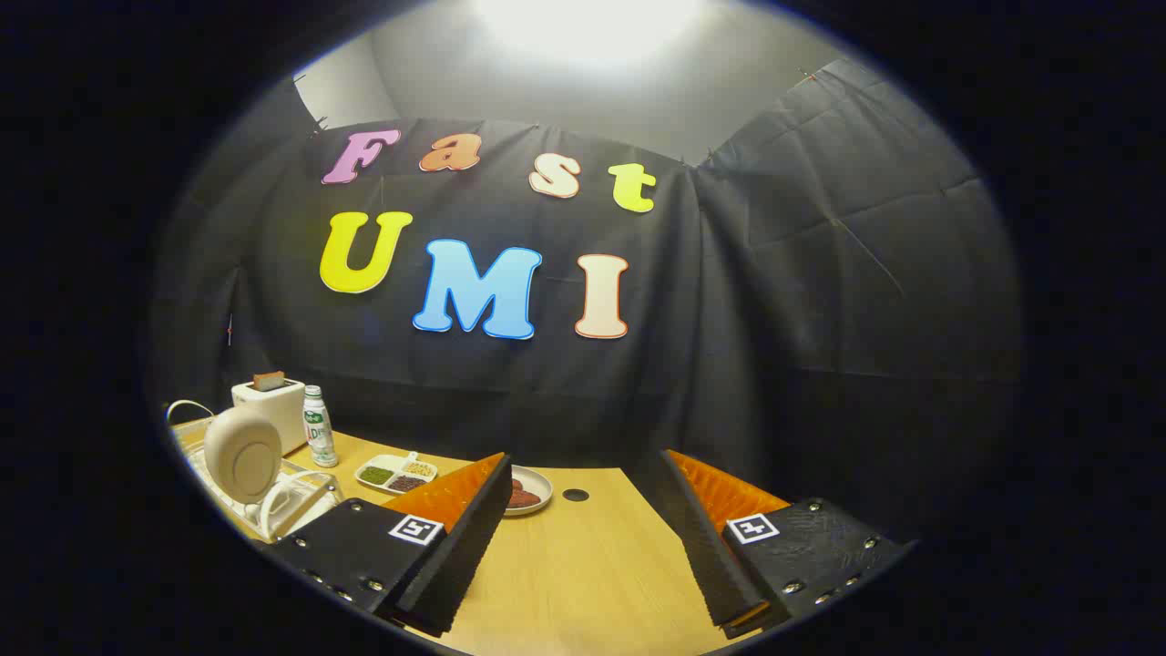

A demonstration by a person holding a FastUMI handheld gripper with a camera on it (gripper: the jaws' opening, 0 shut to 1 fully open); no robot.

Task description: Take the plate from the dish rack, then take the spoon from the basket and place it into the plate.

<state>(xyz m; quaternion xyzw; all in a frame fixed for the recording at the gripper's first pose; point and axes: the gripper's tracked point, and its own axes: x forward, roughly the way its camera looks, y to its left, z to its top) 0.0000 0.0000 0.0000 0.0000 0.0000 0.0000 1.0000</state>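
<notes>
The claw (583, 556) is spread wide. Its two fingers stand far apart and nothing is between them but bare table (583, 583). It holds nothing and touches nothing.

Just past the left finger sits a small dish (533, 492) with something dark red on it, and a little round hole (575, 496) in the table is beside it. A bit further to the left is a tray (396, 474) with three kinds of food in it.

Off to the left of the left finger is the dish rack (291, 497). The plate (241, 453) stands up on its edge in it. It looks hard and smooth, so it may slip, and it could break if dropped. I think the best place to pinch it is the top rim, which sticks up free above the rack.

Behind the rack stand a bottle (319, 425) and a toaster (269, 410) with bread (268, 380) in it.

I cannot pick out the spoon or its basket.
</notes>
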